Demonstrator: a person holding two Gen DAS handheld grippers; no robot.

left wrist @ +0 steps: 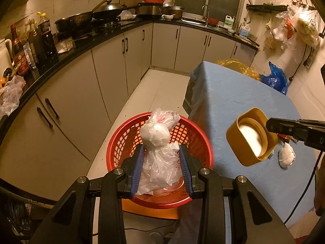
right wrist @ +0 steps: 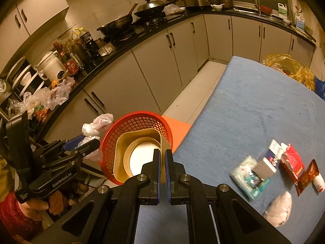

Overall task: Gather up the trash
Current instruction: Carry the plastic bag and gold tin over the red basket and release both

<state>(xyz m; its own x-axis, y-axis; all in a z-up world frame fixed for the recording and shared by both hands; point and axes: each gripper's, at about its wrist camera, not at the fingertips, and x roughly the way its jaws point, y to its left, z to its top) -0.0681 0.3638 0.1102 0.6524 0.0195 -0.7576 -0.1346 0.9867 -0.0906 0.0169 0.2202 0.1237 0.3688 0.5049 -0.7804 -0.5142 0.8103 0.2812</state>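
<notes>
Left wrist view: the left gripper (left wrist: 161, 158) has its jaws clamped on a knotted plastic bag (left wrist: 159, 152) above the red basket (left wrist: 121, 142). Right of the basket, over the blue table (left wrist: 243, 101), the right gripper (right wrist: 161, 158) holds its jaws pinched together on the wall of a gold tin (right wrist: 138, 152).
</notes>
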